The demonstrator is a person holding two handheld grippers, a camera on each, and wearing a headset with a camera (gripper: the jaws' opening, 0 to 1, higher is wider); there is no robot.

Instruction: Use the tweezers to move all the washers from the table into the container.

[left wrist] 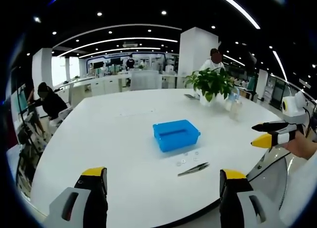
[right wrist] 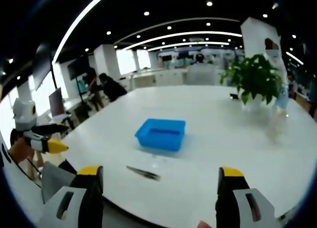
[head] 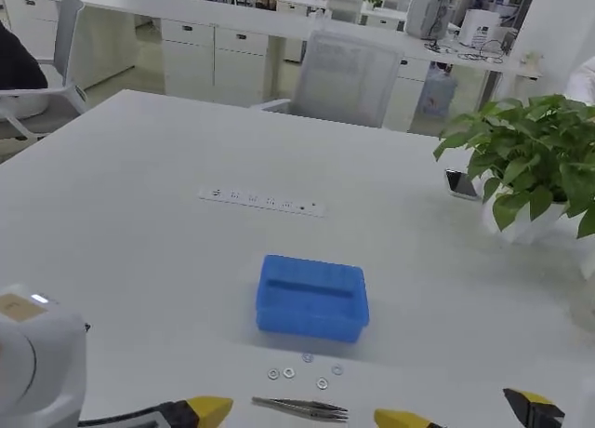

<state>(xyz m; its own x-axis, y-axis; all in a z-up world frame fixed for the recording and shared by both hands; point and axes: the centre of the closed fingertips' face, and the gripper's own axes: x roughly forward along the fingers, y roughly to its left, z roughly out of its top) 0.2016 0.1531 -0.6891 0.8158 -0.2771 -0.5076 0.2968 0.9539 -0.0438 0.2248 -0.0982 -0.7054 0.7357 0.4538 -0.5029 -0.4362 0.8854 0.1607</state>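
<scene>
Left tool and right tool were released, jaws wide apart, gripping nothing. Five small washers lay on the counter at 6 o'clock from the blue container. The tweezers lay near them, farther toward 6 o'clock. In the right gripper view the washers were blurred.

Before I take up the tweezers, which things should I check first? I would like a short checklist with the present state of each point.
1. Left gripper open and holding nothing: ok.
2. Right gripper open and holding nothing: ok.
3. Tweezers lie flat on the table near its front edge, with nothing on them: ok.
4. Washers lie loose on the table between the tweezers and the blue container, each apart from the others: ok.
5. Container stands upright just behind the washers with its top open: ok.
6. Container has no washers in it yet: cannot tell, as its floor is not clearly visible.
</scene>
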